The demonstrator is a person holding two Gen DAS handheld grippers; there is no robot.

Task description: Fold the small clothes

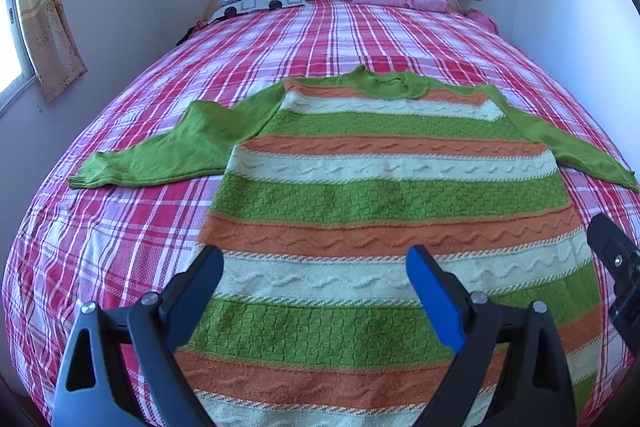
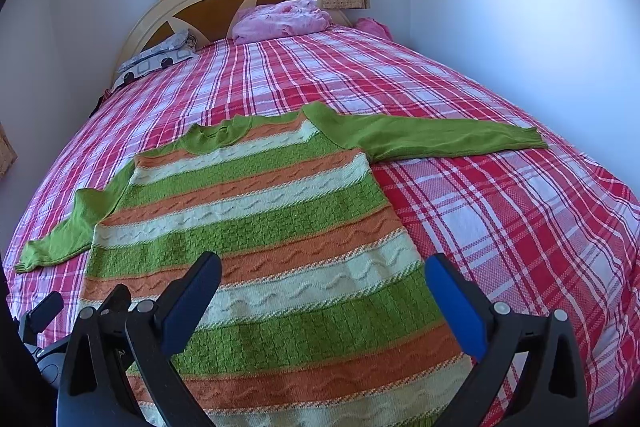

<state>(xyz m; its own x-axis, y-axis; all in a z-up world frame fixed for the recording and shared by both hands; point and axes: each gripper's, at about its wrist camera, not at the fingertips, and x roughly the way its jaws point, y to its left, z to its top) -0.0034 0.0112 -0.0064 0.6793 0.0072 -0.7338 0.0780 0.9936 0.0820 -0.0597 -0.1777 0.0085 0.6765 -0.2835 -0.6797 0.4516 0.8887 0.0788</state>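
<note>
The left gripper (image 1: 314, 267) hangs released, jaws spread wide, over the lower body of the striped knit sweater (image 1: 384, 195); the right gripper (image 2: 322, 279) is likewise spread and empty above the same hem area. The sweater lies flat on the plaid bed (image 1: 120, 227), collar (image 1: 390, 85) toward twelve o'clock, left sleeve (image 1: 168, 151) out toward nine, right sleeve (image 2: 444, 139) toward three. Folding seems not yet begun. The next move likely calls for pinching a sleeve cuff or side edge and carrying it across the body.

Striped sweater (image 1: 384, 195) beneath spread left claw (image 1: 316, 267)
</note>
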